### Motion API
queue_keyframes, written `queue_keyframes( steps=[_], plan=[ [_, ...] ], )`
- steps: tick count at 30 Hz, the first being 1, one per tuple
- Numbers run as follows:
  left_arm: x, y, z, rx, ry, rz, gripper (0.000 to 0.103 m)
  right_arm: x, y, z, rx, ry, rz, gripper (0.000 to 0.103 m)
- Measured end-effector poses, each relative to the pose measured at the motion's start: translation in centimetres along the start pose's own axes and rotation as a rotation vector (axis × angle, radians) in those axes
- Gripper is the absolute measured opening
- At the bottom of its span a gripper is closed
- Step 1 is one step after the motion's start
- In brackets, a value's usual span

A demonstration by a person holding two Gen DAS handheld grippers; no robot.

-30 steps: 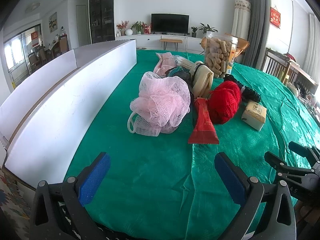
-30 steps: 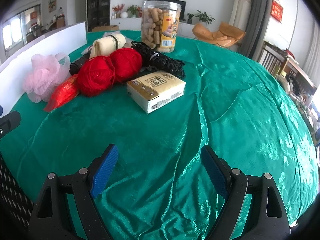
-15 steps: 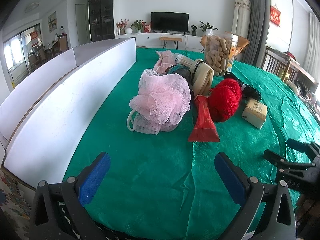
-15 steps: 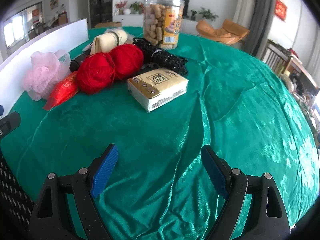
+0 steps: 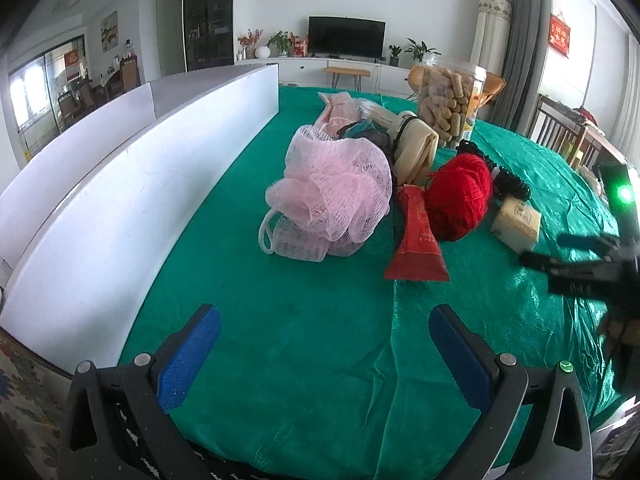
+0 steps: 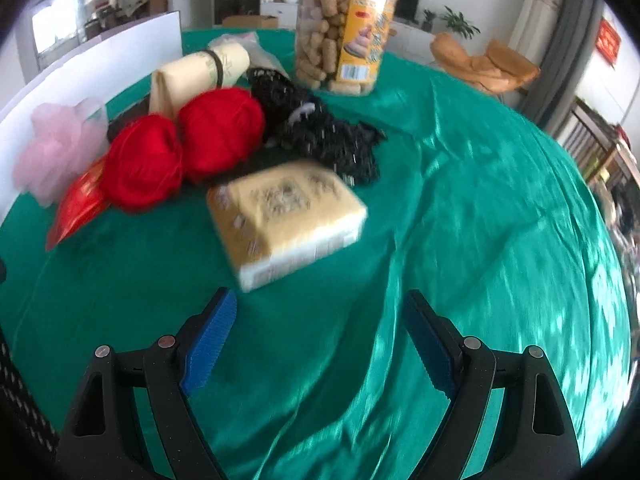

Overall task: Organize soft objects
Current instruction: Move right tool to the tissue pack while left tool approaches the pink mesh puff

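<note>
A heap of soft things lies on the green tablecloth: a pink mesh bath puff, red yarn balls, a red packet, a black lace cloth, a cream rolled bundle and a tissue pack. My left gripper is open and empty, short of the puff. My right gripper is open and empty, just short of the tissue pack, which also shows in the left wrist view.
A clear jar of biscuits stands behind the heap. A long white board stands on edge along the table's left side. Chairs stand off the table's right edge. The right gripper's fingers show at the left view's right edge.
My right gripper has moved forward toward the tissue pack, which now looks larger and closer. My left gripper has barely moved.
</note>
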State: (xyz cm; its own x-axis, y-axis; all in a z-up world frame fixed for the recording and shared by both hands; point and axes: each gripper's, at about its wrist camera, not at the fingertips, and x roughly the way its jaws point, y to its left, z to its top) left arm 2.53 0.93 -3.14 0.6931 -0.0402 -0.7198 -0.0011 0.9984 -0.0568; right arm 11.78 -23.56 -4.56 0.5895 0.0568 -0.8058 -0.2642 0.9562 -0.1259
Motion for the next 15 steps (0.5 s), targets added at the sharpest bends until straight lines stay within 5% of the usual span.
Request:
queue_keyframes(
  steps=[6,15],
  plan=[
    [0.3,-0.4,-0.2,0.021,0.009,0.018,0.103,2.4,-2.0,2.3,0.006,-0.02,0.13,0.09],
    [0.3,0.1,0.0,-0.007,0.004,0.012,0.103,2.8,-2.2,2.6,-0.007,-0.028,0.138,0.093]
  ],
)
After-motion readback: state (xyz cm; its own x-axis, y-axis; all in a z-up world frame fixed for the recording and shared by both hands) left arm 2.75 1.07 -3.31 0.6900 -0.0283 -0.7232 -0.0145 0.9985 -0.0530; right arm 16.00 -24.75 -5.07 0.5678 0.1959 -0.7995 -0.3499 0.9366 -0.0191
